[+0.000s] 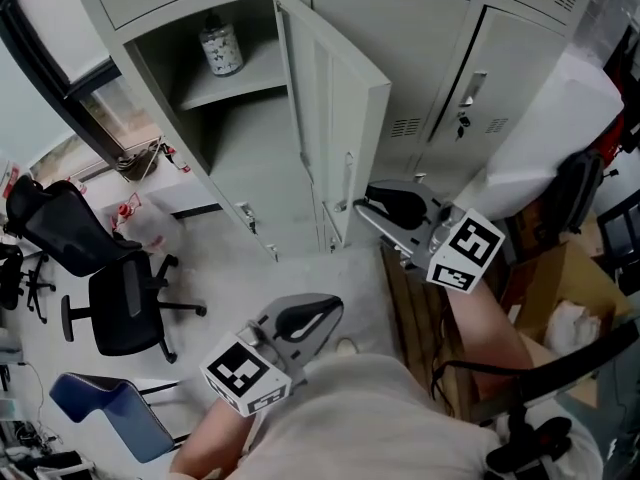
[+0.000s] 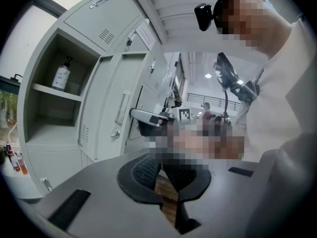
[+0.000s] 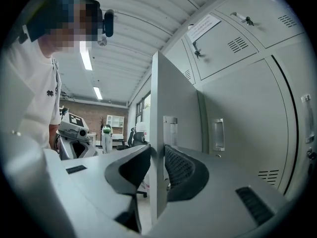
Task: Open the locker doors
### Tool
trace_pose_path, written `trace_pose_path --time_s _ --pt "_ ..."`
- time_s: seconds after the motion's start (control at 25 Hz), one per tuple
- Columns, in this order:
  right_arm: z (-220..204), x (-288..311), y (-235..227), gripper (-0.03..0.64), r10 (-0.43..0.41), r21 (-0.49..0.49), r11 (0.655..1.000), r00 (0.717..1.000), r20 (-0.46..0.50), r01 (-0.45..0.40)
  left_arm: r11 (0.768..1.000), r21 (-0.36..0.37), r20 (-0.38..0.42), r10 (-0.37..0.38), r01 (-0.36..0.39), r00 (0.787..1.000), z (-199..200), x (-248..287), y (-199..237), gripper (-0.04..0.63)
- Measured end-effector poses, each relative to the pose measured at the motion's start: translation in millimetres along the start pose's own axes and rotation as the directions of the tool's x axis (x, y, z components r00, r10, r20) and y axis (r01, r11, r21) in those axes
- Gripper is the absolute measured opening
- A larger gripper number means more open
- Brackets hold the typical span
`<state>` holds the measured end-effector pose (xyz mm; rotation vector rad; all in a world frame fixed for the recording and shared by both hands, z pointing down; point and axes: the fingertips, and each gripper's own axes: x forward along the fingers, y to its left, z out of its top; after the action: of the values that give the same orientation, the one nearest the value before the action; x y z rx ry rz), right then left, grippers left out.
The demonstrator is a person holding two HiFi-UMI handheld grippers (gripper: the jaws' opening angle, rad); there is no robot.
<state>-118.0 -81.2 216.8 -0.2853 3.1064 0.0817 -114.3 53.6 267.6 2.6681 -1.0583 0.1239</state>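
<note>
The grey locker door point(image 1: 335, 98) stands swung open, its edge toward me. My right gripper point(image 1: 365, 203) is shut on that door's free edge point(image 3: 157, 182) near the handle recess, and both pads point(image 3: 176, 165) press the sheet metal, one on each side. In the right gripper view its jaw tips point(image 3: 157, 155) straddle the door point(image 3: 173, 108). My left gripper point(image 1: 325, 313) hangs low near my body, shut with nothing in it, and its jaw tips point(image 2: 161, 170) meet. The open compartment point(image 2: 54, 113) holds a white bottle point(image 1: 220, 46) on its shelf.
To the right a neighbouring locker door point(image 1: 500, 78) is closed, with a handle and key point(image 1: 468, 98). Black office chairs point(image 1: 120, 298) and a blue chair point(image 1: 100, 398) stand at the left. A wooden pallet point(image 1: 420, 318) and a cardboard box point(image 1: 570, 288) lie at the right.
</note>
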Motion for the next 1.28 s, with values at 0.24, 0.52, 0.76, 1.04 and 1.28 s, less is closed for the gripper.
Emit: trace_pose_path --time_s 0.24,0.52,0.76,1.04,1.28 --pt "0.0 -0.8 -2.4 0.087 -0.001 0.017 1.000 1.000 0.016 0.000 1.000 -0.002 -0.004 0.019 -0.019 1.000 -2.2 5.9 -8.1 0.012" --pt "-3.6 -9.9 -6.2 0.087 -0.015 0.008 1.000 1.000 -0.005 0.015 1.000 -0.002 0.000 0.007 -0.007 1.000 -3.0 20.8 -19.7 0.013" --pt "-6.1 -17.2 -8.2 0.087 -0.024 0.012 1.000 1.000 -0.008 0.024 1.000 -0.005 -0.001 0.007 -0.007 1.000 -5.5 22.5 -22.8 0.013" --pt "-9.7 -30.1 -6.2 0.087 -0.034 0.009 0.999 0.999 -0.018 0.034 1.000 0.002 0.001 0.009 -0.009 1.000 -3.0 23.3 -22.7 0.013" --pt "-27.5 -45.8 -6.5 0.087 -0.076 0.003 0.997 0.996 -0.053 0.076 1.000 -0.009 -0.008 0.004 -0.004 1.000 -6.0 25.5 -21.4 0.013"
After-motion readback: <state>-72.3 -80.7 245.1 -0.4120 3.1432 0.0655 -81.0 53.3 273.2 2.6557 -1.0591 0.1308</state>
